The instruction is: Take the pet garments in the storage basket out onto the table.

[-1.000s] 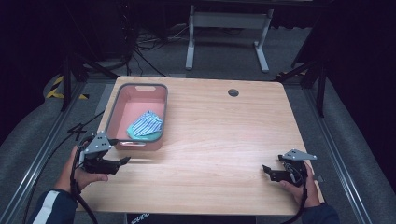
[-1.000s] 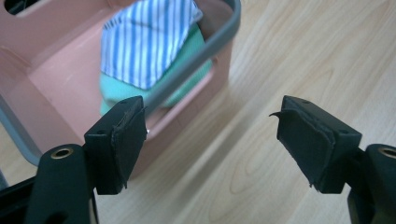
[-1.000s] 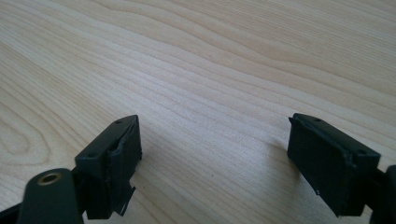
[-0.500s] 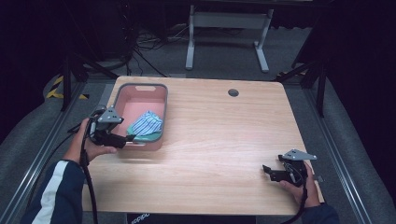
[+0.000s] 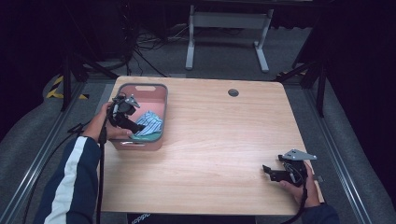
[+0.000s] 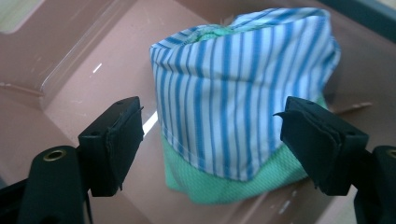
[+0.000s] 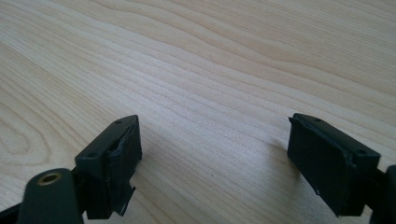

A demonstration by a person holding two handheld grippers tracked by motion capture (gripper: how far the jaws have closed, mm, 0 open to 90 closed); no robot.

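Note:
A folded cloth (image 5: 148, 124), blue-and-white striped over a green layer, lies in a pink bin (image 5: 154, 88) at the table's left. My left gripper (image 5: 138, 127) reaches into the bin from the left, open. In the left gripper view the cloth (image 6: 238, 102) sits between and just beyond the jaws, which stand wide apart on either side of it without touching. My right gripper (image 5: 267, 171) rests low over the bare wood near the table's front right corner, open with nothing between its fingers (image 7: 112, 158).
The wooden table (image 5: 219, 140) has a round cable hole (image 5: 233, 92) at the back. A metal frame stand (image 5: 224, 28) and cables lie on the floor beyond. Dark floor rails run along both sides of the table.
My left gripper has moved from the table's front left, up and forward into the bin, ending over the cloth. The right gripper has stayed put.

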